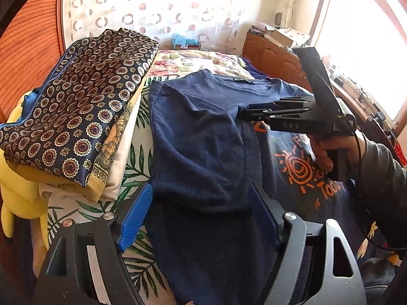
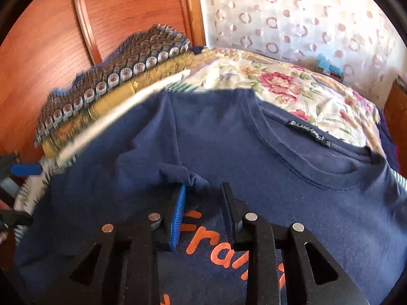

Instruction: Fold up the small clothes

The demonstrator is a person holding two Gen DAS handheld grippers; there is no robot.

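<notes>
1. Your left gripper [image 1: 198, 218] hangs over the near hem end of the navy T-shirt [image 1: 203, 137], jaws wide, pads either side of the cloth, pressing nothing.
2. Your right gripper [image 2: 203, 203] sits mid-chest above the orange print [image 2: 218, 249]. Jaws part open, nothing clamped; a small raised pucker [image 2: 183, 174] lies just past the left pad.
3. The shirt lies flat on the bed [image 1: 137, 157], collar [image 2: 305, 157] far end, left side already folded over. Probably light, limp knit: it'll sag and drag, so pinch a doubled edge or seam, not single-layer middle.
4. A stack of folded clothes [image 1: 84, 106] sits just beside the shirt's left edge. Likely snag if you swing that way.
5. Farther out: floral bedspread [image 2: 292, 86], then curtain [image 1: 157, 5]. Clear.
</notes>
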